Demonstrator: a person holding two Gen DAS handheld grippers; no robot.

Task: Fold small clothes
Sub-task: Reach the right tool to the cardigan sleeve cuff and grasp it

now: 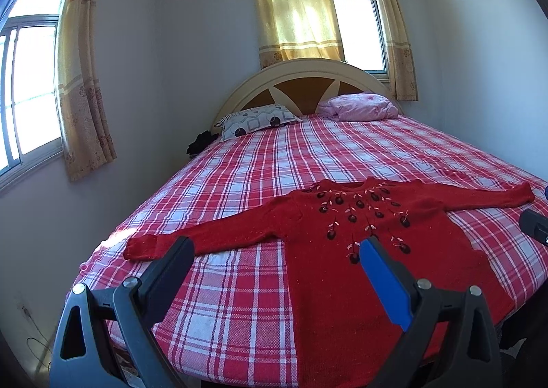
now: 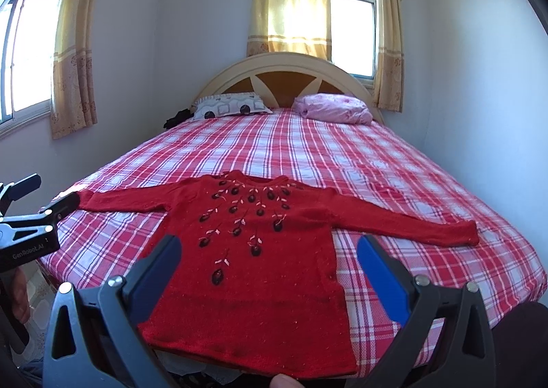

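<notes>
A white-walled bedroom with yellow patterned curtains [image 1: 294, 7] over bright windows lies beyond both pairs of fingers. The wide bed in a red-and-white checked sheet [image 2: 394, 161] fills the ground ahead, its arched cream-and-brown headboard [image 2: 284, 74] farthest off. A small red knitted sweater with dark embroidered flowers [image 2: 253, 251] lies flat, sleeves outspread, just ahead of the fingers. The left gripper [image 1: 277, 259] and right gripper [image 2: 269, 256] both stand spread wide, holding nothing.

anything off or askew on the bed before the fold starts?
Little stands out. The red sweater lies flat, front up, sleeves spread, but its hem overhangs the near edge of the bed. Both tongs, left and right, are open and hold nothing.
</notes>
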